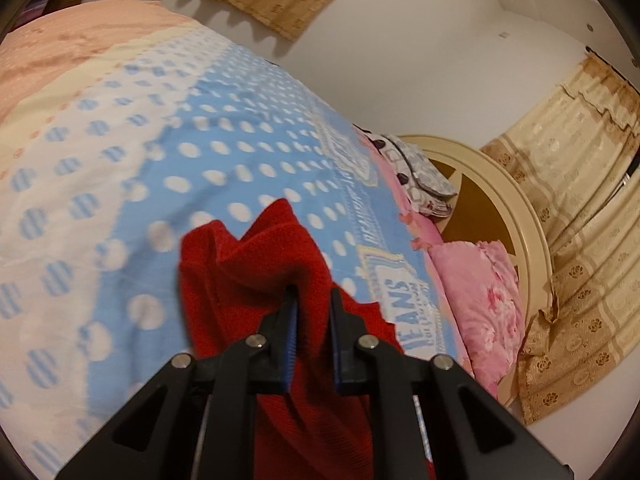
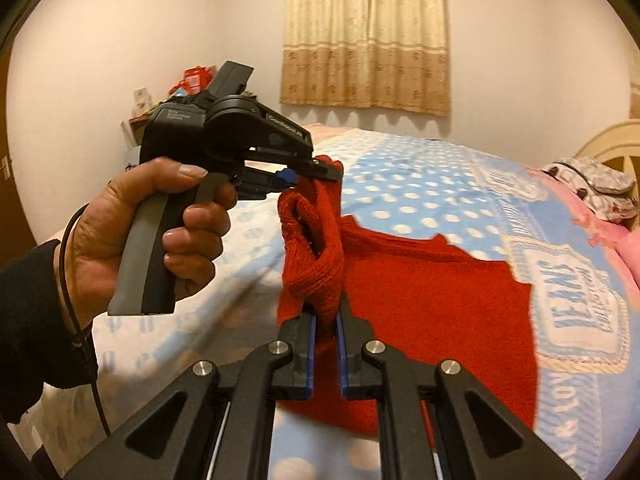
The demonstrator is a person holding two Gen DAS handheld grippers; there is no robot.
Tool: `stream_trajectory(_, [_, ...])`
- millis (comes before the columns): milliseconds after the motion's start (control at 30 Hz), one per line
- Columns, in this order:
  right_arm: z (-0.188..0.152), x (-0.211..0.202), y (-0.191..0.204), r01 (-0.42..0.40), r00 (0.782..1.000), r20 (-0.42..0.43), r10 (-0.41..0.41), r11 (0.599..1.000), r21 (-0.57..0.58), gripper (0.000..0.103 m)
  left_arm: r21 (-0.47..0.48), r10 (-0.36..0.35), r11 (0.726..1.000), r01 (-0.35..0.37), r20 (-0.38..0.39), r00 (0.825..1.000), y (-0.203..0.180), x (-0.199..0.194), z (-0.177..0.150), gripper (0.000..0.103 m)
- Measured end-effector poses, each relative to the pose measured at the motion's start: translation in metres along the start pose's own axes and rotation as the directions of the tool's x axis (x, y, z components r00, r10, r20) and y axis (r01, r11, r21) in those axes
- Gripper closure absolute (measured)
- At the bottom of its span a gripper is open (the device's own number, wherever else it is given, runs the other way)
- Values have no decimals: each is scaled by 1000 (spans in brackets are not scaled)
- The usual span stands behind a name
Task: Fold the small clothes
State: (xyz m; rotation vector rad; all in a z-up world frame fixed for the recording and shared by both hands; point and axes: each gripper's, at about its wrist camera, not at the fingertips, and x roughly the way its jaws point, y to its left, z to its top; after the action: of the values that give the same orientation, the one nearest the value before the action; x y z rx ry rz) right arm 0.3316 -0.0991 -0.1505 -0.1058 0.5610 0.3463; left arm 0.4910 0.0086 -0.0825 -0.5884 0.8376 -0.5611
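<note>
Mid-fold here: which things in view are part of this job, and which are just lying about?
In the job:
- red knitted garment
- left gripper, shut on it
- right gripper, shut on it
- bedspread under it

Lying about:
- pink pillow
- grey patterned cloth
- curtain
- headboard

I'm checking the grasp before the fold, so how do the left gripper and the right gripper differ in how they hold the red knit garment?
The left gripper pinches the red knit garment up high, pointing sideways. The right gripper clamps a bunched fold lower down, pointing forward over the polka-dot blanket. Both are shut on the same garment.
</note>
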Motion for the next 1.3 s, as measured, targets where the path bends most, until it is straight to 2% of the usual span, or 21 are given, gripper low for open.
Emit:
stream_trajectory(167, [-4,-14,-32,24,1000,6,-24,998,50,97,40,-28,999,29,-28,999,-26,25,-3,89])
stream_trajectory(400, [-12,-28,-58,50,999,3,-50,995,91,97,84,-50,995,57,-83,995,-55,59,-15,89])
stream_trajectory(600, [-22,-31,-88,84,996,-12,-83,986,144,97,116,-48,991,64,-135,990,-77,88,-26,89])
stream_trajectory(1033, [-60,-35,-127,100,994,-74,-83,959,265,97,241,13,970,40,-217,976,-118,131,-56,89])
stream_trajectory(1300, [-85,-34,-143,88,992,-112,-51,930,358,97,354,78,935,6,-222,972,-136,148,-74,89])
